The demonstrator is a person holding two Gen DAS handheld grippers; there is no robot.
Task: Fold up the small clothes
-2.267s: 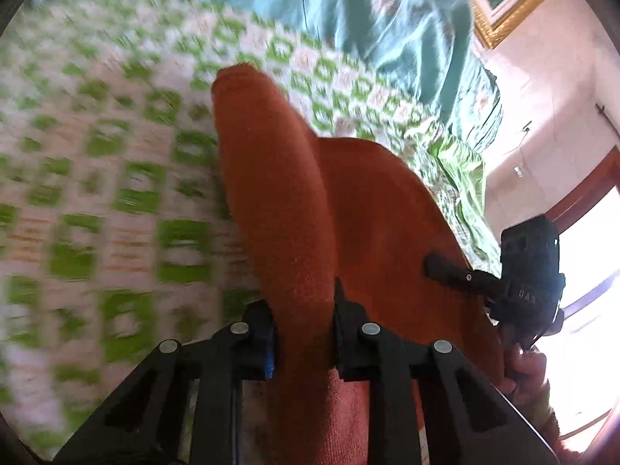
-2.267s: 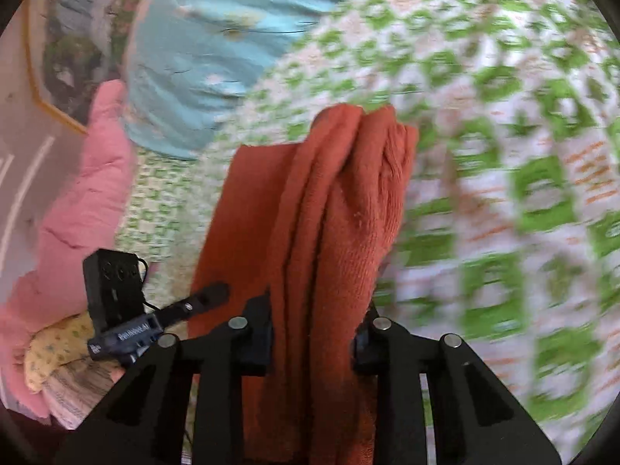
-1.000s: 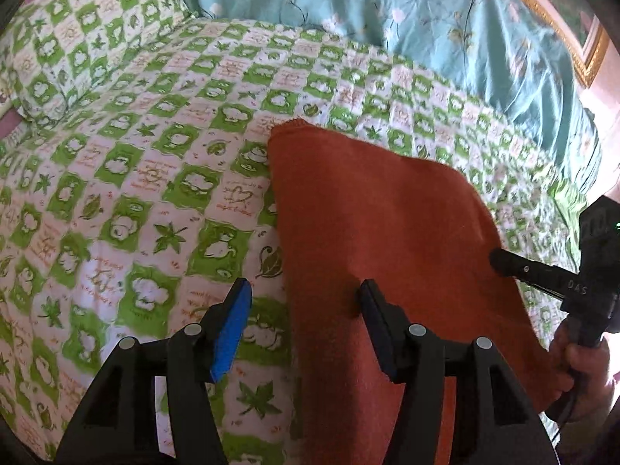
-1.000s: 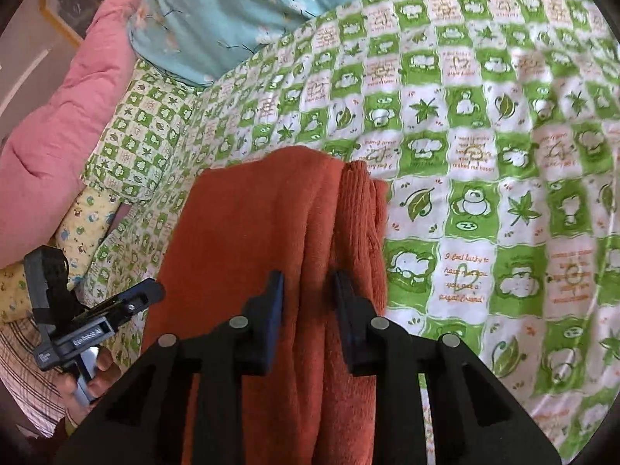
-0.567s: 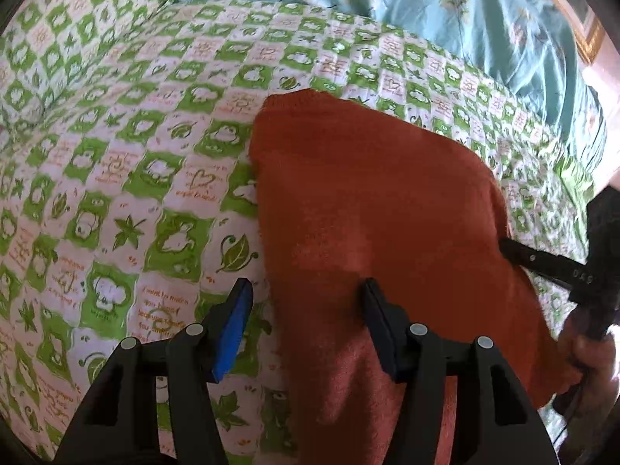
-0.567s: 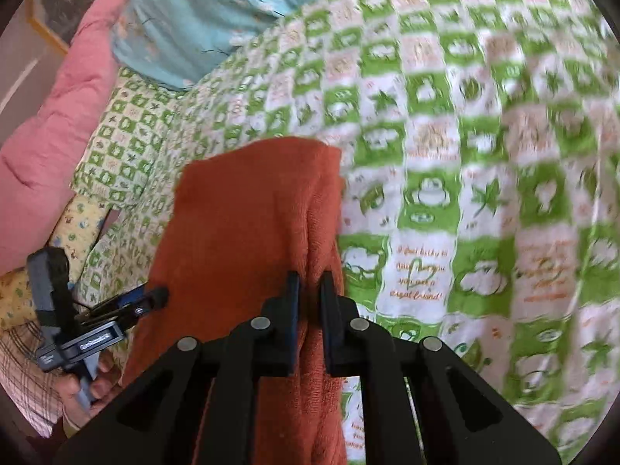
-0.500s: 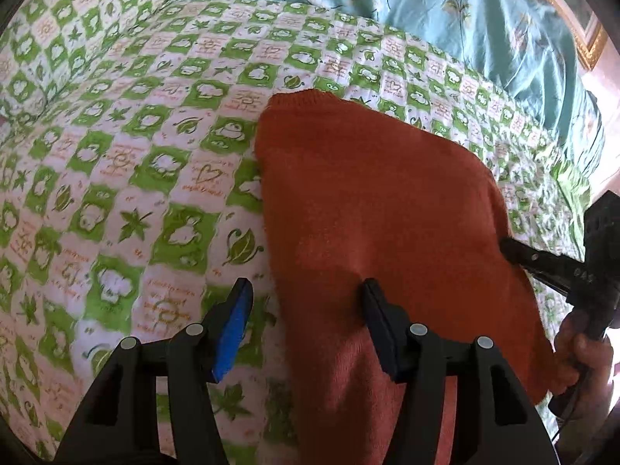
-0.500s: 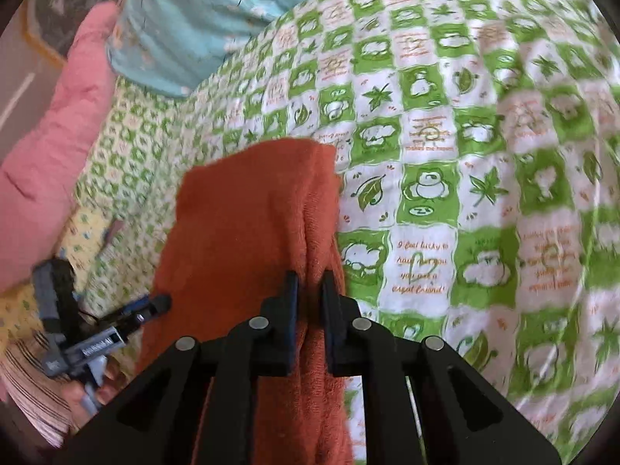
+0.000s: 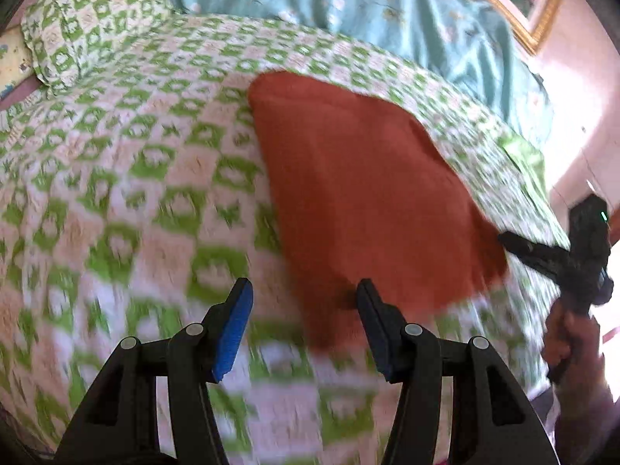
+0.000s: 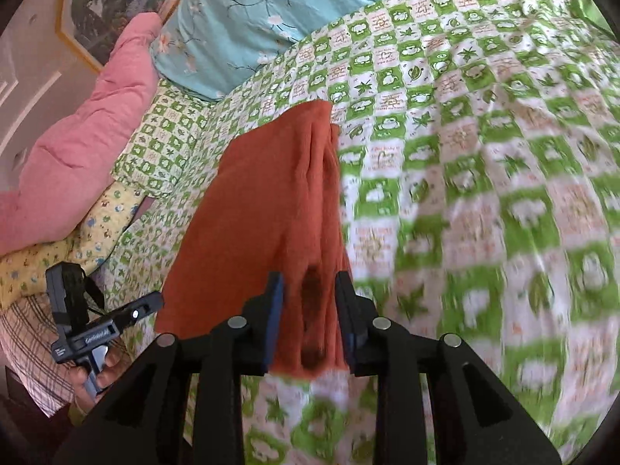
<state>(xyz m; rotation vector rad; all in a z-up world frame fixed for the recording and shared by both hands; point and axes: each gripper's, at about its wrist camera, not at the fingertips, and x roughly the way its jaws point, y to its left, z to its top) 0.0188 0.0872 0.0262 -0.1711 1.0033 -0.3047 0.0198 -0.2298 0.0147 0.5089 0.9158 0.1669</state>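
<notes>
A folded rust-orange knit garment (image 9: 360, 193) lies flat on the green-and-white checked bedspread (image 9: 128, 178). My left gripper (image 9: 304, 304) is open and empty, its fingers over the garment's near left corner and the bedspread. In the right wrist view the garment (image 10: 271, 209) shows its layered folded edge on the right. My right gripper (image 10: 308, 292) is open, its two fingers standing either side of that near edge without pinching it. The right gripper also shows in the left wrist view (image 9: 581, 255), and the left gripper in the right wrist view (image 10: 97, 321).
A teal floral quilt (image 9: 368, 11) lies along the far side of the bed. A checked pillow (image 9: 89, 11) sits at the far left. A pink quilt (image 10: 73, 155) and a yellow printed pillow (image 10: 66, 248) lie at the left. A framed picture (image 10: 116, 0) hangs behind.
Both grippers let go of the garment, the left first, the right just now. Both have drawn back toward me, and the garment lies folded on the bed.
</notes>
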